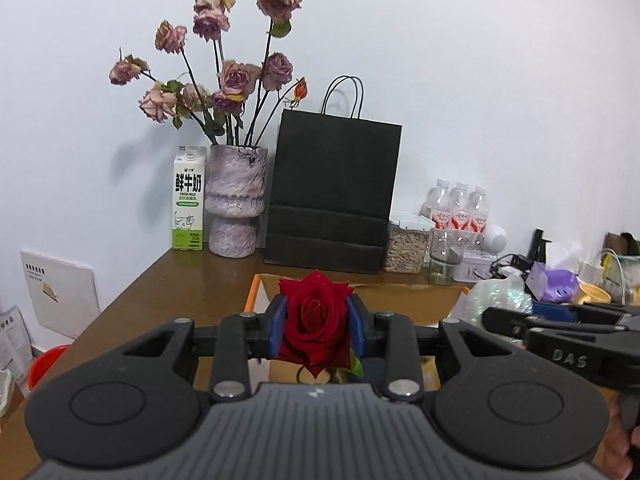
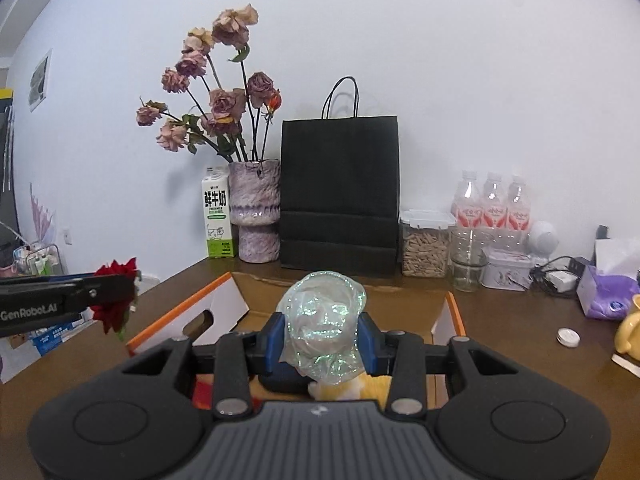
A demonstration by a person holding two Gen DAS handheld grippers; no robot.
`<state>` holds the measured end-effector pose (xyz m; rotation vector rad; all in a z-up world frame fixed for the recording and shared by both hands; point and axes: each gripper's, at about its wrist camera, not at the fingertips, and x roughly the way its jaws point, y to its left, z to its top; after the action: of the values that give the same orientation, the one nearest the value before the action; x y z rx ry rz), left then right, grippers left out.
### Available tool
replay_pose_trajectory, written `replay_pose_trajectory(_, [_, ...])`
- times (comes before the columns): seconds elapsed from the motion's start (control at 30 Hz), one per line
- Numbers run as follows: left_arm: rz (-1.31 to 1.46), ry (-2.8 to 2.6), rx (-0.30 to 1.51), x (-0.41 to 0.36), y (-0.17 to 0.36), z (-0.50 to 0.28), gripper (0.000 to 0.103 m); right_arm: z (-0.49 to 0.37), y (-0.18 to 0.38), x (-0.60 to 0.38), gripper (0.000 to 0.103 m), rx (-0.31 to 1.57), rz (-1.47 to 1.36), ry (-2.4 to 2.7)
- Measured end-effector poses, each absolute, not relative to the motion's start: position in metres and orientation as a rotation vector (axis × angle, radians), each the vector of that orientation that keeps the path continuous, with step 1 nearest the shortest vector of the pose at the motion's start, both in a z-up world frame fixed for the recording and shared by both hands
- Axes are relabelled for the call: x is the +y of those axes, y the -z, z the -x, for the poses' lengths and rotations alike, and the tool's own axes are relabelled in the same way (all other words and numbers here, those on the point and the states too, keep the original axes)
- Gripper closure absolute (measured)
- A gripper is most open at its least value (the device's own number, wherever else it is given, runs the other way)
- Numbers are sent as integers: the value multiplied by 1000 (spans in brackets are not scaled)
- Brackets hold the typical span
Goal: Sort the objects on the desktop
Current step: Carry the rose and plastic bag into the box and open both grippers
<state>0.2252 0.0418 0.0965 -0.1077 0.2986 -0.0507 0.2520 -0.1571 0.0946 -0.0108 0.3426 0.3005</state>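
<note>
I hold two things above the open cardboard box [image 2: 240,304]. The left gripper [image 1: 318,326] fingers pinch a red rose [image 1: 316,320]; the right gripper [image 2: 322,338] fingers pinch a crumpled shiny wrap [image 2: 324,320]. Neither is placed yet. The surface [image 2: 520,320] carries many more objects, so I judge that most sorting remains.

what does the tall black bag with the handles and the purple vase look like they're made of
Tall black handled bag: looks like matte paper, with crisp horizontal fold creases and thin cord handles. Mottled purple-white vase: probably glazed ceramic, rough-textured body with a glossy band catching light at its waist; stone or resin can't be ruled out.
</note>
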Motion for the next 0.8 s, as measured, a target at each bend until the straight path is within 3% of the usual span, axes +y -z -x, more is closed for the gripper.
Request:
replay_pose_trajectory(0.47, [142,-30,433,37,-63,-349,70,-374,-63,-130,66,485,-42,-260])
replay_pose_trajectory(0.8, [105,-59,522,42,-30,-366,70,-383,-31,-122,66,560,-2,-272])
